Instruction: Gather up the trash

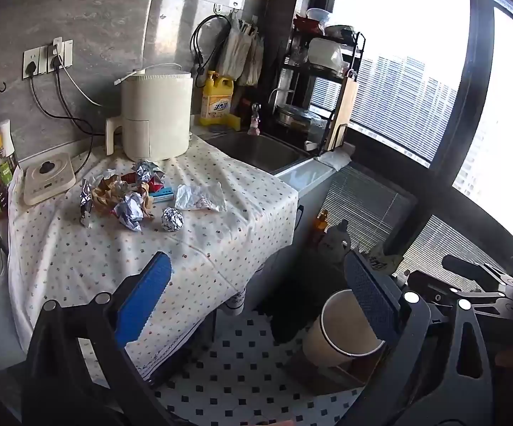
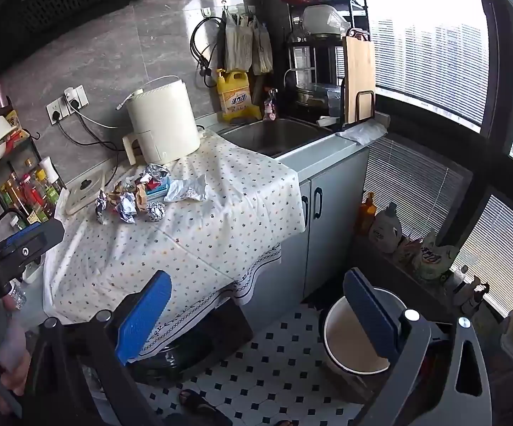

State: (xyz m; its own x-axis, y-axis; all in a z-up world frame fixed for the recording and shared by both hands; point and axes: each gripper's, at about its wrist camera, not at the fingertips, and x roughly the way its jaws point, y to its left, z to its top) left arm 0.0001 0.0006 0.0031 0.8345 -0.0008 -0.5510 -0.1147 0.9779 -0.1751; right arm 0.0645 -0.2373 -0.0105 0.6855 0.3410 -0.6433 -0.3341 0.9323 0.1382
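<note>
The trash pile (image 1: 128, 195) lies on the desk (image 1: 79, 259), ahead of the left claw (image 1: 256, 301) and to its left: crumpled brown paper (image 1: 105, 191), a balled white-and-blue paper (image 1: 130, 214), a foil ball (image 1: 172, 219), a flattened white wrapper (image 1: 201, 197), a crushed foil piece (image 1: 146, 170) and a small blue box (image 1: 160, 191), most touching one another, the foil ball slightly apart on the near side. In the right wrist view the same pile (image 2: 139, 195) sits ahead of the right claw (image 2: 256, 305), again to its left.

Below and right of both claws a white round bin (image 1: 338, 330) stands on the tiled floor (image 1: 242, 365), its mouth open upward; each claw's right finger overlaps its rim in view.

Both claws are released, their 2 blue-padded fingers spread wide with nothing between them, hovering off the near edge of the desk. The left claw also appears at the left edge of the right wrist view.

Beyond the pile stands a cream air fryer (image 1: 155, 117), to its left a white induction cooker (image 1: 49, 181). Farther right are a yellow detergent bottle (image 1: 217, 97) and the sink (image 1: 256, 149).
</note>
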